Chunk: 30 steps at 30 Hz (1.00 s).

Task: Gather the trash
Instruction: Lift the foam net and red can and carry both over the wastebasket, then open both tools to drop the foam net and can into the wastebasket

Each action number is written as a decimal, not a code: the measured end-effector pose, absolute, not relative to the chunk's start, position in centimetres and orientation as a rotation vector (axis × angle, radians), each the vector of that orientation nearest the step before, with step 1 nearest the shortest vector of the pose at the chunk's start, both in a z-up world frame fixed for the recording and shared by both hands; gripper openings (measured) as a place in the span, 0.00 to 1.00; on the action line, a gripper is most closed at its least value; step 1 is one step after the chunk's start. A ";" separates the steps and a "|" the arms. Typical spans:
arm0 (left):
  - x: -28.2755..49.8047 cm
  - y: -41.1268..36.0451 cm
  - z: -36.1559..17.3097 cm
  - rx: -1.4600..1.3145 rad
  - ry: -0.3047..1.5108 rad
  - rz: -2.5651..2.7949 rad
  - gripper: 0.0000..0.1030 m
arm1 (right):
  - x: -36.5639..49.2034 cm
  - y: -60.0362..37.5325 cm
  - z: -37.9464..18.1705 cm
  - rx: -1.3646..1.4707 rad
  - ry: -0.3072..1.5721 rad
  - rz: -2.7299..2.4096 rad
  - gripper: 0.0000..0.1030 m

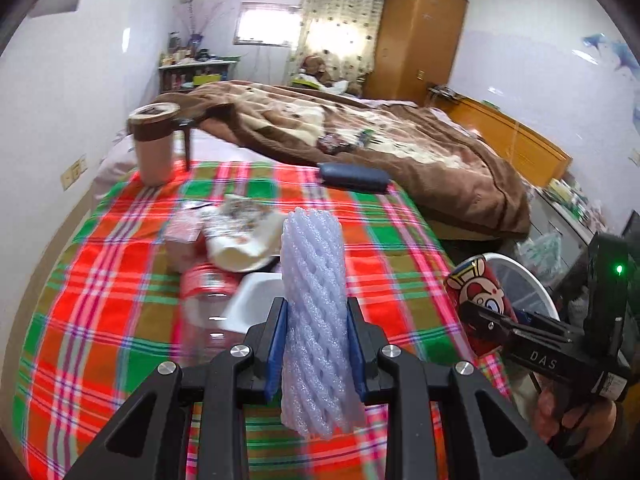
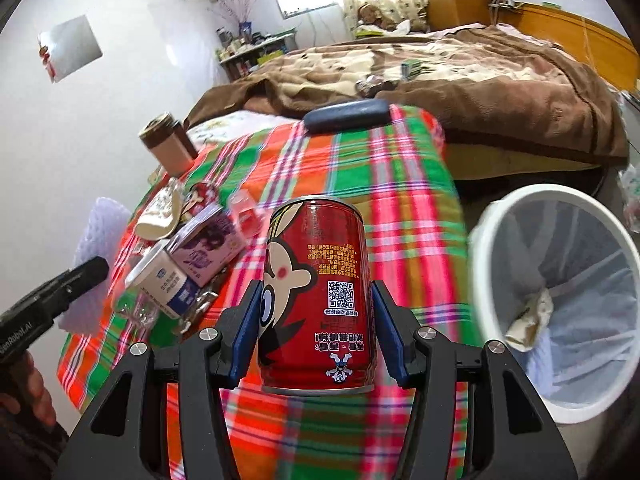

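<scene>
Left gripper (image 1: 316, 344) jaws pinched ribbed white foam net sleeve (image 1: 314, 312) above plaid bedspread (image 1: 100, 280) | right gripper (image 2: 316, 336) jaws clamped glossy red cylindrical can (image 2: 320, 292), inverted, beside white mesh-walled bin (image 2: 484, 248)

Left tongs (image 1: 316, 344) and right tongs (image 2: 316, 336) both clamped.

Right hand-held gripper (image 2: 318, 334) clamps red can (image 2: 318, 292), seemingly upside-down.

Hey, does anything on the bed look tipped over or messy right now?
Yes. A heap of trash lies jumbled on the plaid cover: a purple carton, a white cup on its side, crumpled wrappers. The red can is gripped upside down, its print inverted.
</scene>
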State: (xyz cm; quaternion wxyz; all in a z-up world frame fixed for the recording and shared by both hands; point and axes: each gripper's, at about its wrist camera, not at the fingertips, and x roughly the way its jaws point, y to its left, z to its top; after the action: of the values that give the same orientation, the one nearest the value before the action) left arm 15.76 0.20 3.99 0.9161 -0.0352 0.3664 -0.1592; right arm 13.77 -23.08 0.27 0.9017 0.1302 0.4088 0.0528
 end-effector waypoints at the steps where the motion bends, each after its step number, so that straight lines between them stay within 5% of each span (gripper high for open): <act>1: 15.7 -0.4 4.0 -0.066 0.754 -0.339 0.27 | 13.5 -23.8 0.5 0.271 0.838 0.094 0.53; 30: 15.3 -24.1 1.6 0.065 0.844 -0.732 0.28 | 10.1 -38.7 -1.1 0.329 0.850 -0.197 0.53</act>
State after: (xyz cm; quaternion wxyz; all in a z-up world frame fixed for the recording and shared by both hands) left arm 15.33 -24.11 1.58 0.8475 0.0306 0.4002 -0.3473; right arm 10.08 -38.69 -1.09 0.8932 0.1586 0.4098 -0.0949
